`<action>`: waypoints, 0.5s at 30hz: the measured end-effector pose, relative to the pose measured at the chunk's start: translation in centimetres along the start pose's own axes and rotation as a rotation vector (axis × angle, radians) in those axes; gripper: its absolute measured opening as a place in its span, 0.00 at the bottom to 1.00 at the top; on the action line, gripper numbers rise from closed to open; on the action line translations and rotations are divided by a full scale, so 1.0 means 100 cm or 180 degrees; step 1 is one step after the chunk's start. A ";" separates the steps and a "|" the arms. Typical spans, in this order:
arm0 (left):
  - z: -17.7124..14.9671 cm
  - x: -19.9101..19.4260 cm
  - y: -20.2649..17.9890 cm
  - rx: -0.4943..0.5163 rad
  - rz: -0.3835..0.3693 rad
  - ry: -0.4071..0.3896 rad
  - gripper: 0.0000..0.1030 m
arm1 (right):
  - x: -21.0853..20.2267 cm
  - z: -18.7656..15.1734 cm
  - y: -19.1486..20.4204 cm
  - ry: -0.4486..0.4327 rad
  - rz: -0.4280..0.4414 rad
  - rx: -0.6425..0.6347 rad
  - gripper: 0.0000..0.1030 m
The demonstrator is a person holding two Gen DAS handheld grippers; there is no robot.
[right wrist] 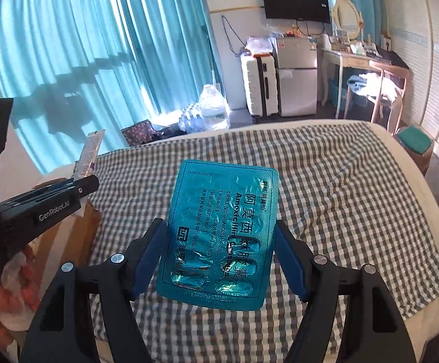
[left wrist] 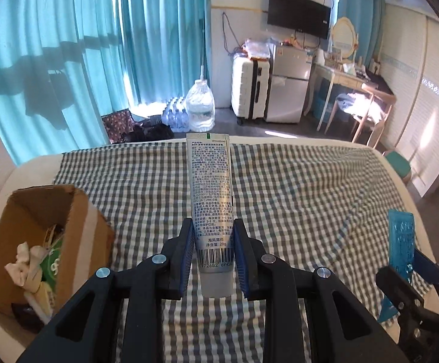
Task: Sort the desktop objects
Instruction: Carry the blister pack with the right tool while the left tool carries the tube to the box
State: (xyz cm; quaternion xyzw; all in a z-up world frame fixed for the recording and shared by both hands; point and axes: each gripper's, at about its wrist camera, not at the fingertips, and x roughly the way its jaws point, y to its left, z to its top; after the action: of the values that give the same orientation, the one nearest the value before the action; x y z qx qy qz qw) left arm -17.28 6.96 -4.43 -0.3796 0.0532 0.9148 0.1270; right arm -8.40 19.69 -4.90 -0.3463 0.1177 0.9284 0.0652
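Observation:
My left gripper (left wrist: 212, 230) is shut on a silver printed tube (left wrist: 210, 181), which stands upright between the blue pads above the checked cloth (left wrist: 295, 187). In the right wrist view, my right gripper (right wrist: 221, 236) is shut on a teal blister pack of capsules (right wrist: 222, 227), gripped by its two side edges and tilted up. The left gripper (right wrist: 80, 186) with the tube (right wrist: 89, 154) shows at the left of that view, and the blister pack (left wrist: 401, 242) shows at the right edge of the left wrist view.
An open cardboard box (left wrist: 77, 211) holding crumpled paper and a green packet stands at the table's left end. A person's hand (right wrist: 4, 296) holds white tissue at lower left. Beyond the table edge are teal curtains, water bottles (left wrist: 199, 109), a suitcase and a small fridge.

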 end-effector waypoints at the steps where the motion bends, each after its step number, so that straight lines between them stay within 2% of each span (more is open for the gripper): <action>1: -0.003 -0.011 0.003 0.0011 0.0032 -0.0045 0.25 | -0.006 -0.001 0.003 -0.0014 0.0013 -0.0010 0.68; 9: -0.015 -0.075 0.040 -0.0202 0.0059 -0.0256 0.25 | -0.063 -0.002 0.054 -0.0222 0.0175 -0.0183 0.69; 15: -0.023 -0.102 0.099 -0.0449 0.0246 -0.0345 0.25 | -0.067 -0.002 0.111 -0.0160 0.0471 -0.0364 0.69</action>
State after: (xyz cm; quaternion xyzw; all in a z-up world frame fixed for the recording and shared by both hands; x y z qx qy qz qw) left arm -11.48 -5.00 1.15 -0.3352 -0.0037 0.9398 0.0673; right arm -5.51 8.64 1.33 -0.3164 0.0880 0.9443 -0.0206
